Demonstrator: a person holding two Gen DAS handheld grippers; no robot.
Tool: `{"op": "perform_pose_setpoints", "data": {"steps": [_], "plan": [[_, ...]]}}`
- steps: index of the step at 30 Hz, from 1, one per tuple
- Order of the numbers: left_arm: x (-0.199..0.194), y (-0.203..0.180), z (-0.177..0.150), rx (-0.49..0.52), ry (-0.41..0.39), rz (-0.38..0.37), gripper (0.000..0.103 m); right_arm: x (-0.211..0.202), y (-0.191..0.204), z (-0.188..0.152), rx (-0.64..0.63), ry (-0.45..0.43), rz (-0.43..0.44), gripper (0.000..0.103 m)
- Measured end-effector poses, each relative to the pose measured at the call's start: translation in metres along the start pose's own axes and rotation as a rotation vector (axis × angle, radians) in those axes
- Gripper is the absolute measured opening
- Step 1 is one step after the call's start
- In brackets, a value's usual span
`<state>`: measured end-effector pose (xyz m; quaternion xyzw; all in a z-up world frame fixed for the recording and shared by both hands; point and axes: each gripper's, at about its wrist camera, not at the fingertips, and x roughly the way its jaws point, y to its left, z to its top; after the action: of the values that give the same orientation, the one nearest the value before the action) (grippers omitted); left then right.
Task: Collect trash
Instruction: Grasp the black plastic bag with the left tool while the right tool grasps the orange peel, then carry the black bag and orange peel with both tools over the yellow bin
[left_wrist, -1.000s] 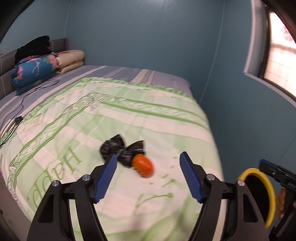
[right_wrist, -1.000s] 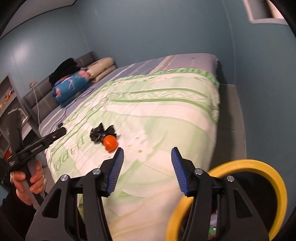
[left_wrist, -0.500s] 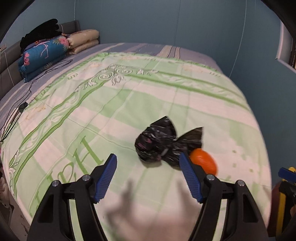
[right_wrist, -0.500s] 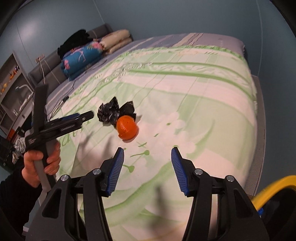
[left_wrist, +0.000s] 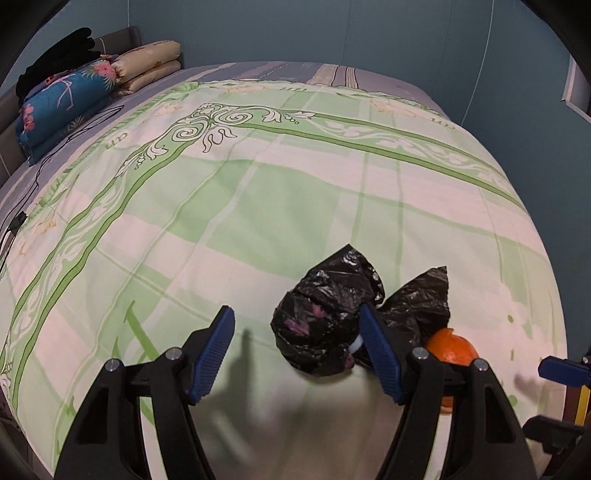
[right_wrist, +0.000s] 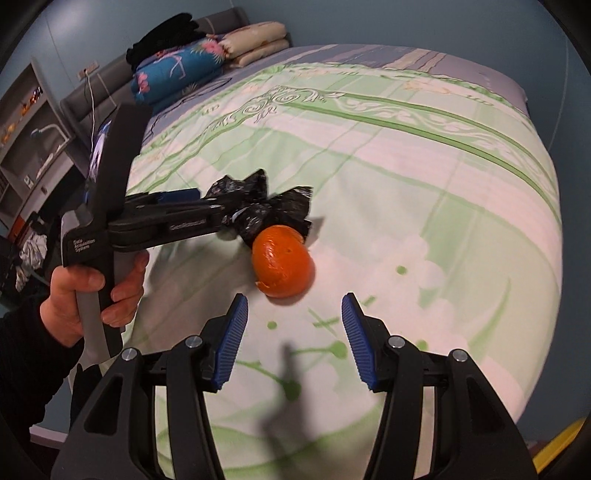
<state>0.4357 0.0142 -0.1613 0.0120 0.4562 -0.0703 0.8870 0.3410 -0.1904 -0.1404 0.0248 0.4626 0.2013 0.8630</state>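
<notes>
Both hand-held grippers are apart and hold nothing: the left hand-held gripper (left_wrist: 297, 349) is partly around the black bag (left_wrist: 325, 317), the right hand-held gripper (right_wrist: 293, 332) is near the orange peel (right_wrist: 282, 260). The two pieces touch on the soft bed (left_wrist: 258, 206), so closing on the bag could nudge the peel away.

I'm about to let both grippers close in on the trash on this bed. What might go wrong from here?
1. The black bag sits off-centre, against the left gripper's right finger, so closing may only pinch a loose fold.
2. The orange peel touches the bag; lifting either one may drag or roll the other across the quilt.
3. The right gripper is open just short of the peel, with the left gripper close beside it; the two could collide.
</notes>
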Motion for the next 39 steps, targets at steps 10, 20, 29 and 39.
{"op": "perform_pose_setpoints", "data": {"steps": [10, 20, 29, 39], "plan": [[0.017, -0.001, 0.007, 0.021, 0.009, -0.014, 0.059, 0.039, 0.014, 0.011, -0.047, 0.061, -0.041, 0.05], [0.021, 0.002, 0.006, 0.015, 0.004, -0.093, 0.038, 0.064, 0.019, 0.025, -0.037, 0.091, -0.032, 0.042], [0.015, 0.007, 0.008, 0.005, -0.024, -0.109, 0.024, 0.067, 0.015, 0.029, -0.024, 0.088, -0.05, 0.031], [-0.005, 0.011, 0.009, -0.018, -0.054, -0.094, 0.02, 0.044, 0.012, 0.024, 0.014, 0.064, -0.031, 0.027]]}}
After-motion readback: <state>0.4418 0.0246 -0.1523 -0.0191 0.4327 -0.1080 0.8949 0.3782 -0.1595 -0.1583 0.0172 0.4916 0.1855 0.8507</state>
